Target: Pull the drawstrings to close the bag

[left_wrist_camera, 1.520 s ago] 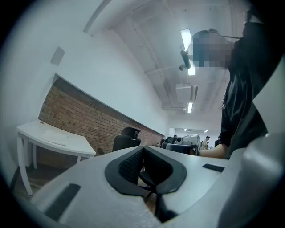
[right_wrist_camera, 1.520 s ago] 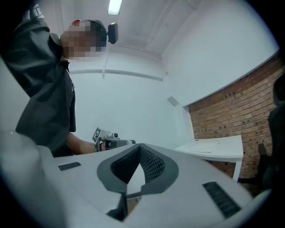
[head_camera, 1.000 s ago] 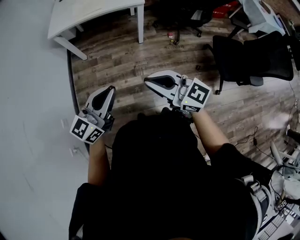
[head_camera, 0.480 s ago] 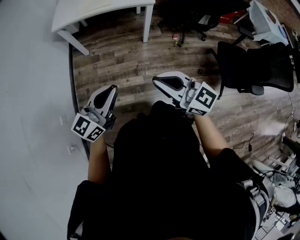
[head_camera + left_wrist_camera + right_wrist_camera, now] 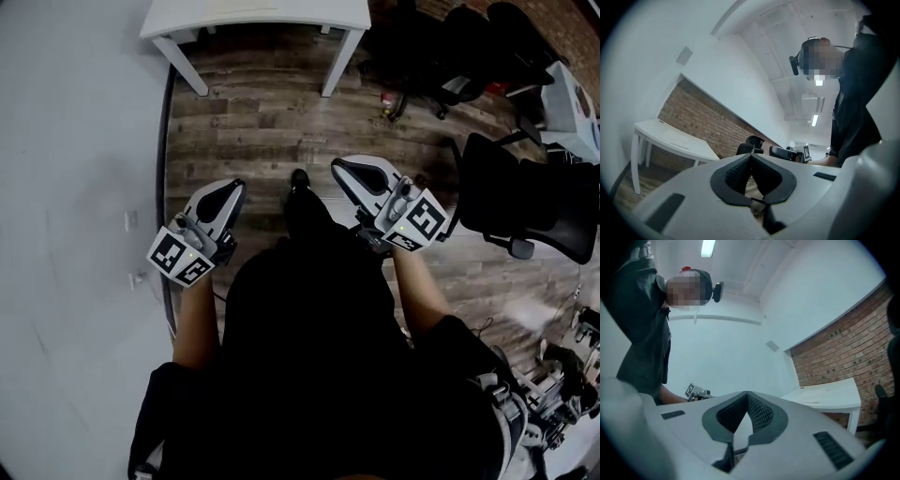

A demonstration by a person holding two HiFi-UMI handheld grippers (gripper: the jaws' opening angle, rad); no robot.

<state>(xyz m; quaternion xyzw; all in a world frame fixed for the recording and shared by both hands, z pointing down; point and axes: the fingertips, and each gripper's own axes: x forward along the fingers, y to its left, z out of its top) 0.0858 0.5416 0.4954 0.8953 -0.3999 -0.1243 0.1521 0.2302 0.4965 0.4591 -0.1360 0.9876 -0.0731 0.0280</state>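
No bag or drawstring shows in any view. In the head view my left gripper (image 5: 233,185) is held in front of the person's body, above the wooden floor and near the white wall (image 5: 75,187). My right gripper (image 5: 337,167) is level with it on the other side. Both are shut with nothing between the pads. The left gripper view shows its jaws (image 5: 750,155) closed tip to tip, with the right gripper (image 5: 787,152) beyond them. The right gripper view shows closed jaws (image 5: 747,393) and the left gripper (image 5: 696,391) far off.
A white table (image 5: 253,14) stands ahead against a brick wall (image 5: 708,122). Black office chairs (image 5: 534,197) are at the right, with more of them and clutter at the far right. The person's shoe (image 5: 298,178) shows between the grippers on the wooden floor (image 5: 244,112).
The whole head view has shifted: the white table now lies closer and further right, and the chairs have slid right. Both grippers were carried along, still shut and empty.
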